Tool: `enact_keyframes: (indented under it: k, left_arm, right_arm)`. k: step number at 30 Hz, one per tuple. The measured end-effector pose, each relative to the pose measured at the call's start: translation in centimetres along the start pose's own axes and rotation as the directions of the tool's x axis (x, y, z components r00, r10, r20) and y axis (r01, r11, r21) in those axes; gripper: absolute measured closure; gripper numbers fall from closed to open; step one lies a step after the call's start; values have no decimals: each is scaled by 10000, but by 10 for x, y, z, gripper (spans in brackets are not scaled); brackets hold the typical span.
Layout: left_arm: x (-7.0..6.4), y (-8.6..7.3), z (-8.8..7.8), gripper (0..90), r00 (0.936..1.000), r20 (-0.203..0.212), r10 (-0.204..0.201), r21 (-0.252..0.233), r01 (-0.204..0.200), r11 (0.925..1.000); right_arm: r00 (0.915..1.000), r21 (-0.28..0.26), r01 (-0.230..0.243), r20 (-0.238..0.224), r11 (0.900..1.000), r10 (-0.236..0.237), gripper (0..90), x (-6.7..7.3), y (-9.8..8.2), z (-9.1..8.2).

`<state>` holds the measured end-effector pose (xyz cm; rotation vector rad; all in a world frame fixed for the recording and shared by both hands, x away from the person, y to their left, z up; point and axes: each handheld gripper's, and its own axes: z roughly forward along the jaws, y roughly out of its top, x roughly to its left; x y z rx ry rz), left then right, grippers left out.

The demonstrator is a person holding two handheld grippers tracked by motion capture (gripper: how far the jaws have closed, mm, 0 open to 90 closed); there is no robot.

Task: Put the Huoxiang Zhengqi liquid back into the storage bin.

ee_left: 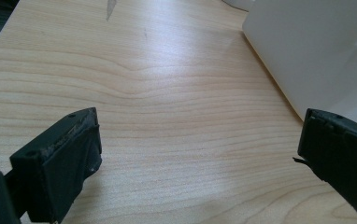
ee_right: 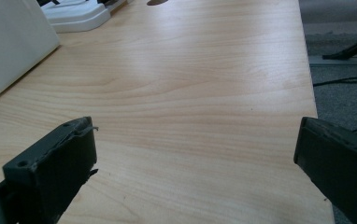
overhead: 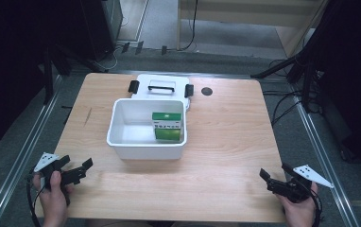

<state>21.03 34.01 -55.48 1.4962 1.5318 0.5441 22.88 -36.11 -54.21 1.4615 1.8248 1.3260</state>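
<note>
Your left tongs [overhead: 78, 166] rest at the near left corner of the counter [overhead: 226, 142], held in your left hand [overhead: 53, 189], and their jaws stand wide with nothing between them. In the left gripper view the same tongs [ee_left: 197, 154] show bare wood between the two black jaws, with the white wall of the bin [ee_left: 317, 51] rising at the upper right, near but not touching.

Your right tongs [overhead: 274, 176] sit at the near right corner in your right hand [overhead: 299, 208], also spread wide and empty. In the right gripper view those tongs [ee_right: 195, 154] point across open wood grain; the bin [ee_right: 8, 46] stands off to the left, and its lid [ee_right: 76, 14] lies beyond it.

The white bin [overhead: 145, 149] sits in the middle of the counter, well apart from both tongs. Inside it, against the right wall, stands a green and white box [overhead: 166, 125] (its printing is too small to read). The white lid [overhead: 162, 87] with its dark handle and two black latches lies flat just behind the bin, touching its far rim. A small dark round hole [overhead: 207, 91] marks the counter to the right of the lid.
</note>
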Motion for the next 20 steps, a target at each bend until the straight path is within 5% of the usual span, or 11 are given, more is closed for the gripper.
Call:
enact_keyframes:
  k: [2, 10, 20]
  left_arm:
    - [0, 0, 0, 6, 10000, -1, -15, 17, 15, 10000]
    - [0, 0, 1, 6, 10000, 3, -75, 61, 75, 10000]
    - [0, 0, 1, 6, 10000, 6, -46, 85, 46, 10000]
  right_arm:
    - [10000, 617, 48, 3, 9981, -48, 0, 2, -4, -1]
    - [9958, 953, -382, 868, 9947, 300, 8, 0, -7, 0]
    - [9931, 868, -1102, 486, 9901, 1063, 0, -7, -7, 0]
